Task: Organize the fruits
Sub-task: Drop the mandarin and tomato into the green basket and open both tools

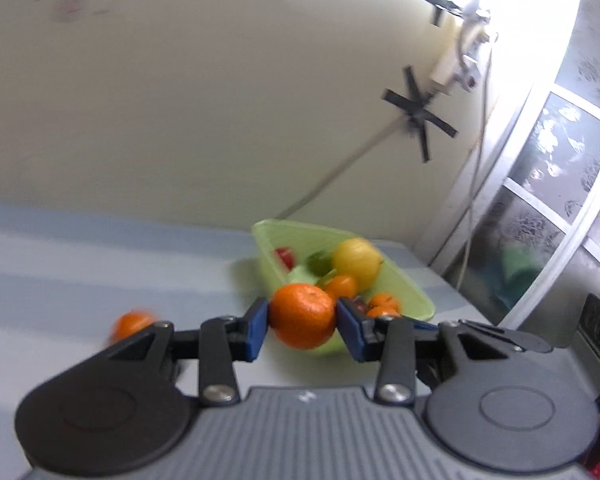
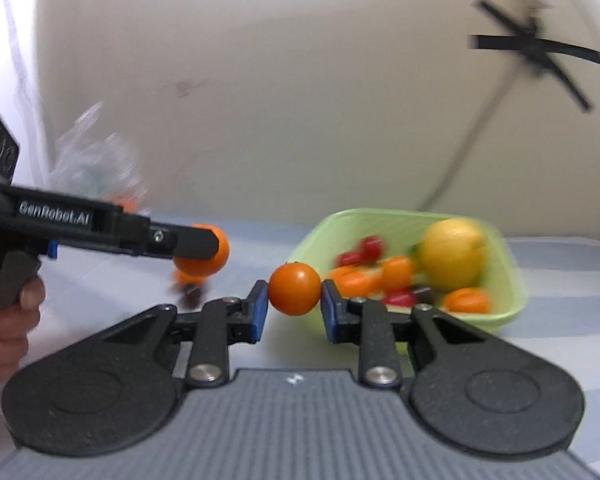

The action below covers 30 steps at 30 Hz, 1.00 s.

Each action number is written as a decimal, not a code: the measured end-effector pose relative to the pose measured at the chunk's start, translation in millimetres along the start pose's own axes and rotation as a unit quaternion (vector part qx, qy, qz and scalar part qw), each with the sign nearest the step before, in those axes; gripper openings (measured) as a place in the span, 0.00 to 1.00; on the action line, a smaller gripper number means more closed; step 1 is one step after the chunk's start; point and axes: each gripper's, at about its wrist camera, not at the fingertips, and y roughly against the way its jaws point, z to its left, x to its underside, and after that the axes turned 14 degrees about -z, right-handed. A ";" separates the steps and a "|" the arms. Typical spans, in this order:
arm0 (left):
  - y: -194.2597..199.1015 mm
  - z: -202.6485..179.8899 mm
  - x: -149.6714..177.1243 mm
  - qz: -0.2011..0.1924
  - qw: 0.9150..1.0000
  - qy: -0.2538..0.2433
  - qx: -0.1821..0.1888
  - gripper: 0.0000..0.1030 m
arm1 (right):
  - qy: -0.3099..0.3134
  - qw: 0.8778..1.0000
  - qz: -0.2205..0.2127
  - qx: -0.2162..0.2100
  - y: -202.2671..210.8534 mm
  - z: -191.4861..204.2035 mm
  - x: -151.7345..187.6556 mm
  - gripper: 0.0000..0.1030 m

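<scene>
Left wrist view: mandarin (image 1: 302, 316) clamped in left gripper (image 1: 302, 322), green bowl (image 1: 415, 292) at one o'clock. Right gripper (image 2: 294, 304) clamps small orange fruit (image 2: 294, 289); bowl at two o'clock. Recommend releasing low over the bowl, one at a time.

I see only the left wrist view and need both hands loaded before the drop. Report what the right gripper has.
Observer: The right gripper is shut on a small orange fruit, blue pads pressing both sides.
Operator: Place it against the bowl.
Observer: In the right wrist view it shows just left of the green bowl's near corner, not over the inside.
Operator: Name what lies beyond my left gripper.
Observer: A crumpled clear plastic bag sits behind the left gripper and its tangerine.
</scene>
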 end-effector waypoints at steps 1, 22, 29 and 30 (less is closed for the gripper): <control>-13.3 -4.4 -1.7 0.004 1.000 0.004 0.005 0.36 | -0.003 1.000 -0.004 0.014 -1.5 -8.4 -1.9 0.30; -63.4 7.9 -28.1 0.000 1.000 0.030 -0.006 0.42 | -0.015 0.998 -0.034 0.051 -9.8 -56.2 -3.5 0.42; 34.8 82.3 -29.6 -0.029 0.994 0.045 -0.100 0.45 | -0.021 0.997 -0.018 -0.079 -5.9 2.6 -12.5 0.42; 40.2 92.5 -25.2 -0.021 0.992 0.053 -0.110 0.45 | -0.019 0.996 -0.006 -0.092 -10.6 12.7 -9.2 0.42</control>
